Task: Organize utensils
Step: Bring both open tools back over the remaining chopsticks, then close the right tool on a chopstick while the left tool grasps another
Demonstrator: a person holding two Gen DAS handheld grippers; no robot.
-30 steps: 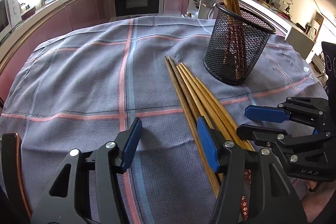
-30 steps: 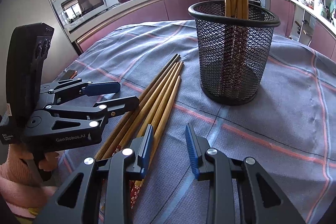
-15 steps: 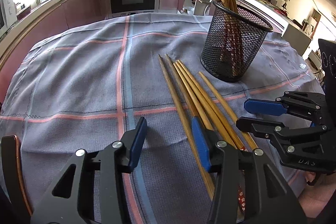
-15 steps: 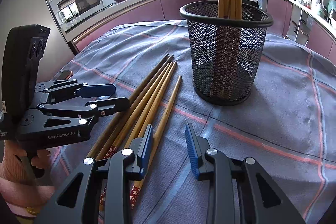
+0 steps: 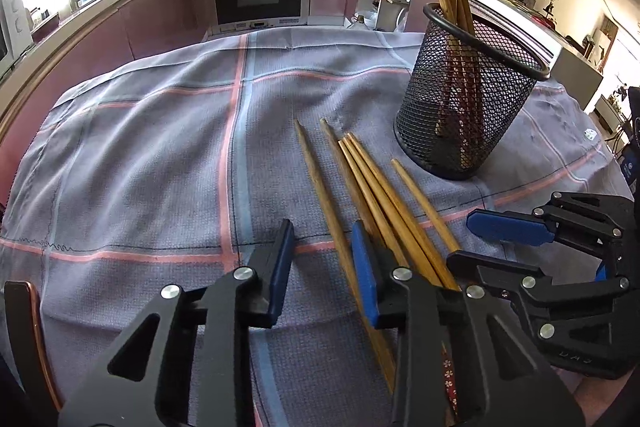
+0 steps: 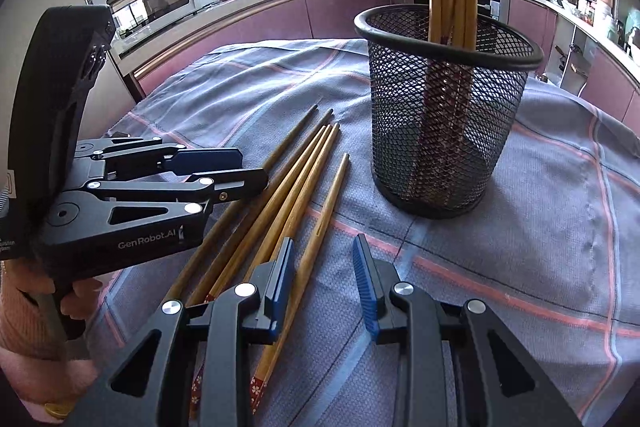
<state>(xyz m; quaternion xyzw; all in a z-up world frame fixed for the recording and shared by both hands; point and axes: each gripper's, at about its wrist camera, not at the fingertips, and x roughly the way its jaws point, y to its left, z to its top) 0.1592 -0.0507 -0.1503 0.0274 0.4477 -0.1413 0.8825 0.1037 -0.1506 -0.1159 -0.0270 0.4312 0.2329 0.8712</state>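
We see five loose tan wooden chopsticks [image 5: 384,199] lying fanned on the grey checked cloth [image 5: 160,163], tips toward the black wire-mesh cup [image 6: 448,115] at one o'clock, which already holds several upright, so these likely go in next. Our left gripper [image 5: 324,267] is closing its blue-padded jaws with nothing between them yet, the outermost chopstick just under its right finger [image 5: 364,267]. Our right gripper [image 6: 324,275] stands narrowly parted and empty over bare cloth, the nearest chopstick passing under its left finger.
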